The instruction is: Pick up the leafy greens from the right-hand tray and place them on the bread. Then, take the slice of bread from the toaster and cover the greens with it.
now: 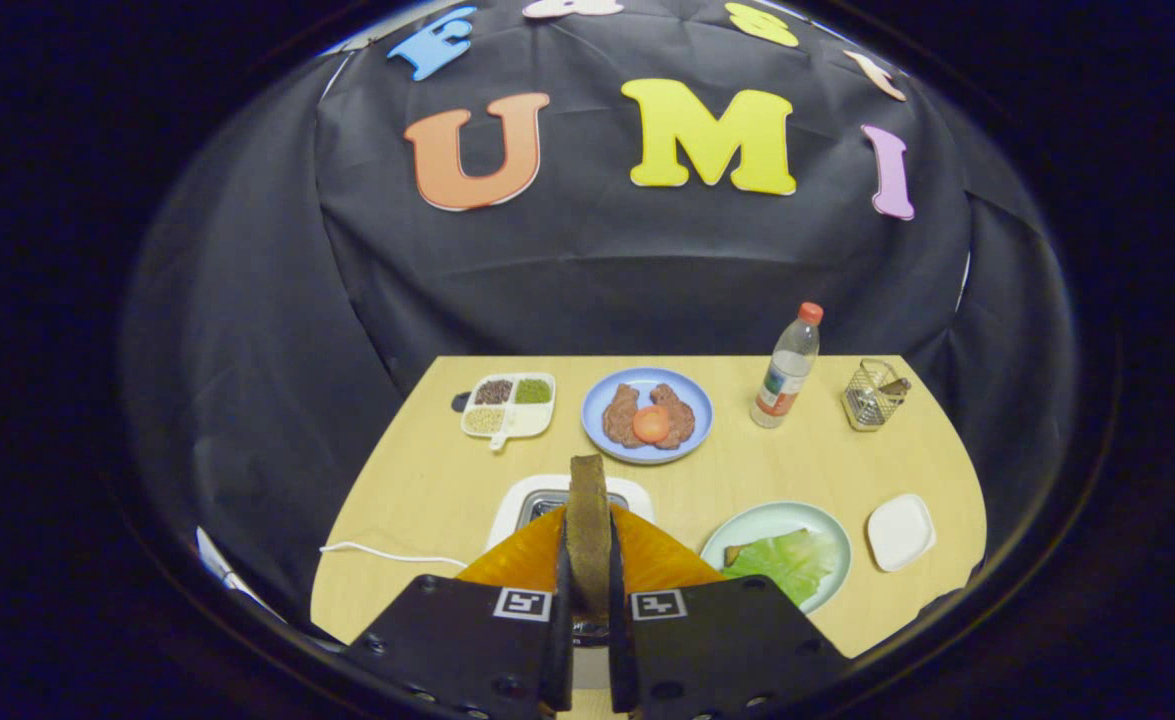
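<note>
Pinched upright between the two fingers of the gripper (590, 590) stands a slice of bread (589, 530), seen edge-on: a narrow, brown, coarse-crusted slab whose lower end is hidden down between the pads. Both fingers press on its flat faces, so the jaws stand closed on it with only the slice's thickness between them. Right behind the slice sits the toaster (527, 500), white with rounded corners and a dark metal slot; much of it is covered by the fingers and the bread, and whether the slice has cleared the slot cannot be told. A thin white cord (387, 552) trails from it across the pale wooden table (427, 470).

Just beside the fingers on the right lies a round pale-green plate (827, 530) holding the leafy greens (792, 562), a crinkled light-green leaf lying over another slice of bread (732, 553), of which only a brown corner peeks out. Near that plate rests a small white rounded-square dish (900, 531).

Beyond, a blue plate (692, 400) carries two brown meat-like pieces (625, 415) with an orange-red round slice (651, 424) between them. Next to it is a white four-compartment tray (532, 422) of grains or seeds, too small to identify. Farther right stand a clear plastic bottle (787, 370) with an orange cap and a small wire-mesh basket (872, 395).
</note>
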